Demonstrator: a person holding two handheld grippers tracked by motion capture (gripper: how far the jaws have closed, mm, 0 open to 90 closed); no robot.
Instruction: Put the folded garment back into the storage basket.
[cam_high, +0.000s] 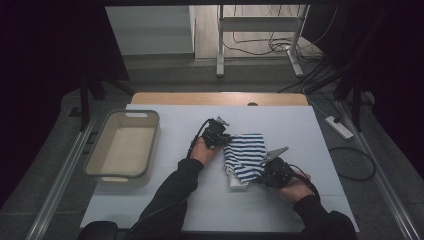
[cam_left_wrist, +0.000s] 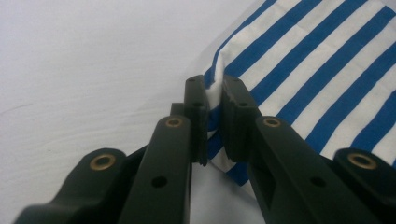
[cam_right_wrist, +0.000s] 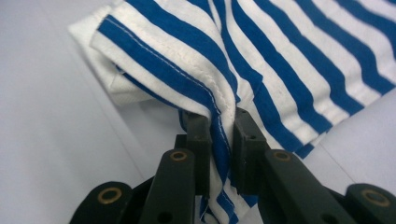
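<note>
- White surface (cam_high: 210, 200) carries a beige plastic bin (cam_high: 123, 144) at left.
- Left claw (cam_left_wrist: 214, 93) pinches the blue-and-white striped cloth (cam_high: 246, 155).
- Right claw (cam_right_wrist: 219, 122) grips its hem.

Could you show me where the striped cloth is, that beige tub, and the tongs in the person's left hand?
Striped cloth (cam_high: 247, 156), high view, middle of its blue-and-white top face.
Beige tub (cam_high: 93, 159), high view, its left rim.
Left tongs (cam_left_wrist: 214, 95), left gripper view, between the tips, shut on the cloth's edge.

high view overhead, facing forward-down; tool views close on striped cloth (cam_high: 246, 154).
</note>
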